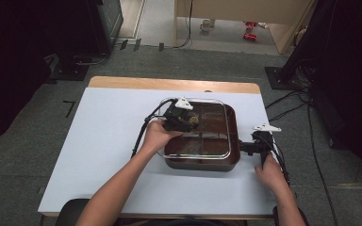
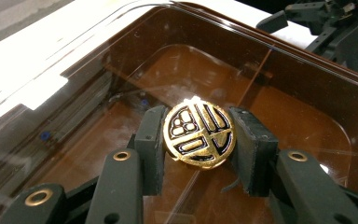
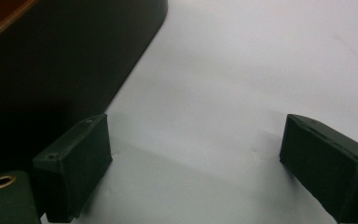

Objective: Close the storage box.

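**On the lid's gold knob: the grip is made, the lift is not**

Between the two black padded jaws of the left gripper [image 2: 199, 140] sits the round gold knob with black openwork pattern [image 2: 199, 136], pinched from both sides; in the left gripper view each pad presses flat against the knob's edge. That knob stands at the middle of the clear, square, round-cornered lid [image 1: 217, 149], which lies over the dark brown square tray [image 1: 202, 164]. Through the lid the tray's brown floor and its dividers show, and I cannot make out anything lying in the compartments.

In the high view the lid looks slightly skewed against the tray, its near left corner overhanging the rim, but whether it is already raised or only resting crooked I cannot tell.

The right gripper [image 1: 253, 147] rests low on the pale grey table top [image 1: 103, 141], just beside the tray's right wall. Its jaws stand wide apart with nothing between them; the right gripper view shows bare table there and the tray's dark side to one side.

As a judgement, the work is taking the lid off. The reach and the pinch are done. Left to do: raise the lid clear of the rim and set it down on the table. The spread right gripper seems placed to steady the tray while that happens.
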Demonstrator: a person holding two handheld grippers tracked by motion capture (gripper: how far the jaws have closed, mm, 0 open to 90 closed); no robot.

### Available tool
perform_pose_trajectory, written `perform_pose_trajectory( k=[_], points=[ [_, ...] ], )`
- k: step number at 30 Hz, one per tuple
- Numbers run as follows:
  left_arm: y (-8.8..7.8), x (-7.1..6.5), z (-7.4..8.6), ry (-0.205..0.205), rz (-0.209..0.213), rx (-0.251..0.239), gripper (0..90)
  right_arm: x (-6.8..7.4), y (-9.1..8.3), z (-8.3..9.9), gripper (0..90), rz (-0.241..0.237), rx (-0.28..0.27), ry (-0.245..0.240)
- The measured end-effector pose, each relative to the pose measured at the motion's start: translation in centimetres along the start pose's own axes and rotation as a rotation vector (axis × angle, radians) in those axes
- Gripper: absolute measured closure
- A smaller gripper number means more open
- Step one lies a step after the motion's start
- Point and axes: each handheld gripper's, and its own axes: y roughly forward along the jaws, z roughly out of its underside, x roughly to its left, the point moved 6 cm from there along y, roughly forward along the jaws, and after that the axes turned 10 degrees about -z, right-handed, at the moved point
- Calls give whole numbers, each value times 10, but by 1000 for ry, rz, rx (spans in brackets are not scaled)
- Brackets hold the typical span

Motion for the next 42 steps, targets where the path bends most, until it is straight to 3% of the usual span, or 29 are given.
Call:
perform_pose_trajectory(
  k=[7,10,12,16,18,23,31,32,34,36,42],
  points=[
    [16,-13,-2,24,1,3,598,0,0,0,82,0,0,0],
    [18,-16,-4,8,12,2,598,0,0,0,83,0,0,0],
    [20,-19,-5,18,6,9,598,0,0,0,82,0,0,0],
    [21,-24,-3,-4,12,46,597,0,0,0,83,0,0,-1],
    [21,-23,-3,-14,17,36,596,0,0,0,83,0,0,-3],
    [22,-24,-2,10,7,23,586,0,0,0,83,0,-1,-2],
    [20,-21,-5,-26,21,-14,421,0,0,0,83,1,-1,-4],
    [20,-20,-6,-33,5,-14,409,0,0,0,83,0,0,-1],
    [19,-19,-6,-4,-44,-7,373,0,0,0,83,0,0,-1],
    [17,-19,-4,14,-27,-2,350,0,0,0,83,0,0,-1],
    [7,-14,1,-37,32,29,279,0,0,0,83,0,-1,-4]
  ],
)
